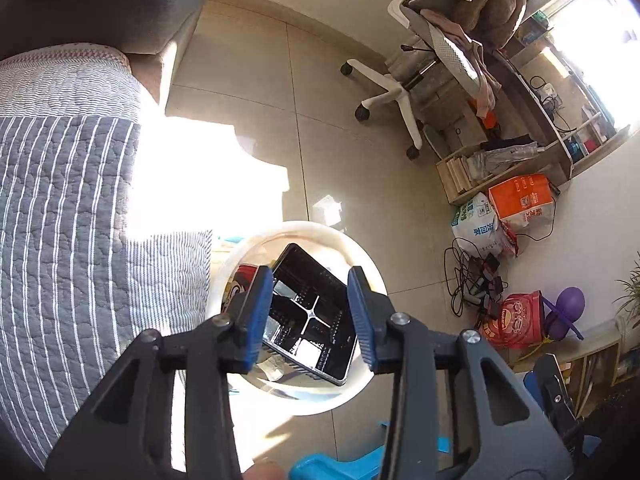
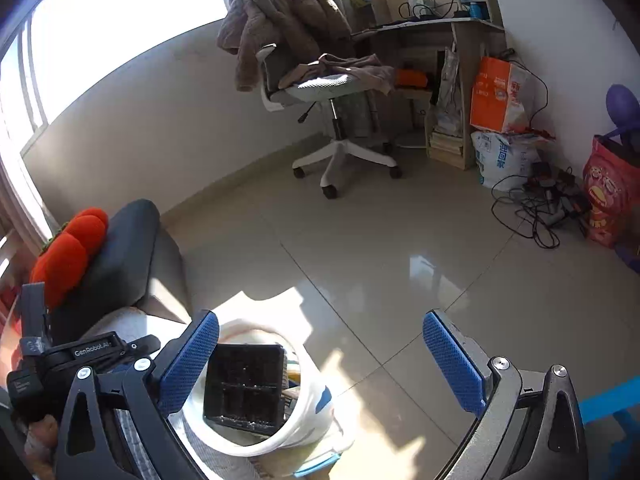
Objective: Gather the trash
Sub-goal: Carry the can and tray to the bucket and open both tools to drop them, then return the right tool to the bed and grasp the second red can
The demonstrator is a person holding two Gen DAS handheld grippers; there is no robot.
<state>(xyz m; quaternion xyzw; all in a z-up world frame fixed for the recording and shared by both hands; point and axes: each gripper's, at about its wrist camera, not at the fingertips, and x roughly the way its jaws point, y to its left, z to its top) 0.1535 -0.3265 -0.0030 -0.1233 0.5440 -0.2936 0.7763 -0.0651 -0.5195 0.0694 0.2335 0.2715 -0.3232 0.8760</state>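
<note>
Black tray inside white bin rim; both tongs wide, empty.

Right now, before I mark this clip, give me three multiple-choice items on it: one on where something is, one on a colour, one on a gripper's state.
1. Where is the black compartment tray?
A. On the office chair
B. Inside the white bin
C. Flat on the floor tiles

2. What colour are the gripper finger pads?
A. Blue
B. Red
C. Yellow

3. How does the right gripper stand?
A. Shut on the tray
B. Shut on nothing
C. Open, holding nothing

Answers:
1 B: both wrist views show the tray standing tilted within the bin's round white rim.
2 A: the textured pads on both grippers are blue.
3 C: in the right wrist view its fingers are spread wide with only floor and bin between them, and the tray lies beyond them.
</note>
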